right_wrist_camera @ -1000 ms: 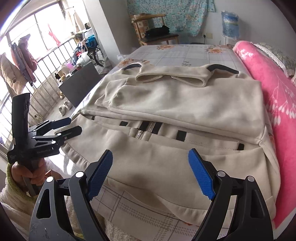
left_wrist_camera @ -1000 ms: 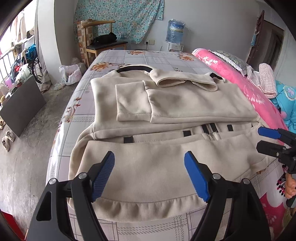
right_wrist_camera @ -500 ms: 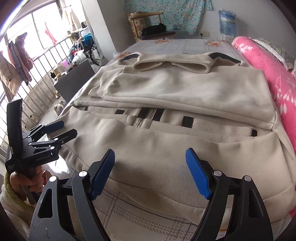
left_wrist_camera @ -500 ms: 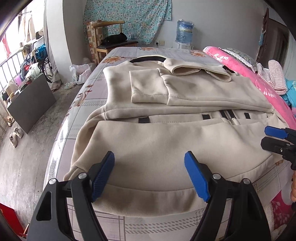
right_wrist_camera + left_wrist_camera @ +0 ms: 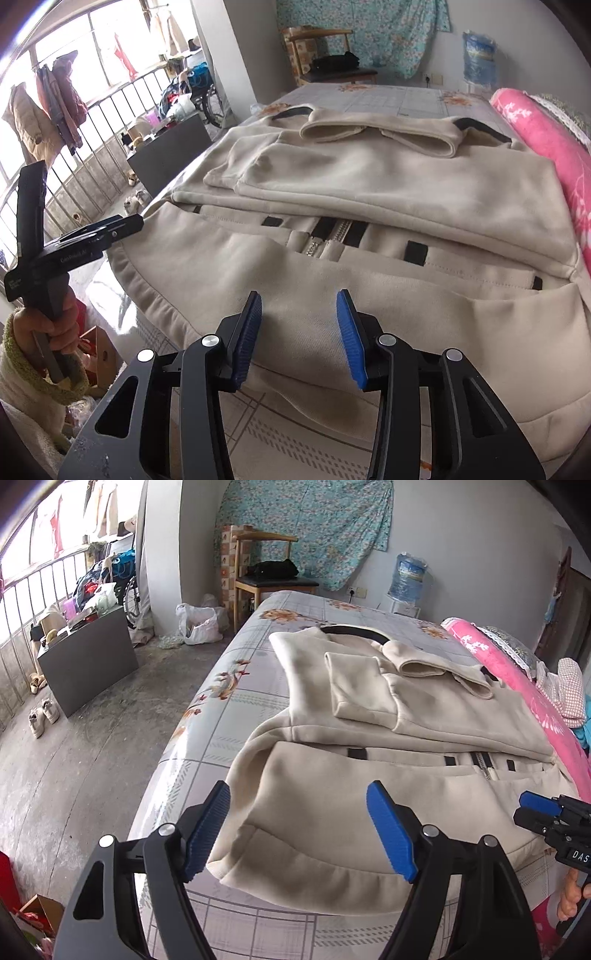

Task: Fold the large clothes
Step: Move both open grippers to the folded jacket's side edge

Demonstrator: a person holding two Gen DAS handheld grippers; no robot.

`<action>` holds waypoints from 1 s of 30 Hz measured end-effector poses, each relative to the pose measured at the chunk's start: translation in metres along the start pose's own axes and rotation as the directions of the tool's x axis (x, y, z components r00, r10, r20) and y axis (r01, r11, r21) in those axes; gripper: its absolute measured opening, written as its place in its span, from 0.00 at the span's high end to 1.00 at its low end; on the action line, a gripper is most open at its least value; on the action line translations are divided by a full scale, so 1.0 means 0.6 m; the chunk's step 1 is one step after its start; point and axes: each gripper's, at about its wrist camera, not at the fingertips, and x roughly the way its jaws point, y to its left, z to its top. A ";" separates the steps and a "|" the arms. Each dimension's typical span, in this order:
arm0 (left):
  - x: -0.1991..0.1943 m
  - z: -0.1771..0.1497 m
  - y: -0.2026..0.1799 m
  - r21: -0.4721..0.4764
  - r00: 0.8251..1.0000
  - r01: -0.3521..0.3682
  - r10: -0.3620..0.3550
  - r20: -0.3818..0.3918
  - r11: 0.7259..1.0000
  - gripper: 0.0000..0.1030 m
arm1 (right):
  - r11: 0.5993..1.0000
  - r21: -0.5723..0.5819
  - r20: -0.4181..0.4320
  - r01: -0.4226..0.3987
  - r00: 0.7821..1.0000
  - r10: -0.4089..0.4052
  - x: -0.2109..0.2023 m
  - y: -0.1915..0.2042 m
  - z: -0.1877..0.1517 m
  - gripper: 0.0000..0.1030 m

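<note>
A large beige zip-up jacket [image 5: 388, 801] lies spread on the bed, sleeves folded over its upper part; it also shows in the right wrist view [image 5: 369, 206]. My left gripper [image 5: 299, 830] is open and empty, hovering over the jacket's near left hem corner. My right gripper [image 5: 299, 328] is open, its jaws narrowed, just above the near hem with beige cloth showing between the blue pads. The right gripper shows at the right edge of the left wrist view [image 5: 532, 812]. The left gripper shows at the left of the right wrist view [image 5: 110, 229].
The bed [image 5: 229, 716] has a floral checked sheet. A pink blanket [image 5: 535, 709] lies along its right side. A wooden chair [image 5: 273, 572] and a water bottle [image 5: 410, 576] stand at the far wall. A grey box [image 5: 85, 661] and shoes sit on the floor at left.
My left gripper has shifted left toward the hem corner. My right gripper has lowered toward the hem and its jaws have narrowed from wide open.
</note>
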 end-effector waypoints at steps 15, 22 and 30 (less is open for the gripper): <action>0.033 0.009 0.041 -0.061 0.980 0.116 -0.125 -0.156 0.991 0.56 | 1.000 0.012 -0.025 -0.017 1.000 0.017 0.014 -0.009 0.003 0.60; 0.024 0.015 0.056 -0.096 0.948 0.259 -0.272 -0.167 0.961 0.56 | 1.000 0.006 -0.037 0.006 0.999 -0.005 0.019 -0.004 0.005 0.58; 0.038 0.015 0.066 -0.139 0.922 0.314 -0.336 -0.191 0.939 0.56 | 0.999 0.001 -0.049 0.032 0.998 -0.032 0.020 0.000 0.007 0.58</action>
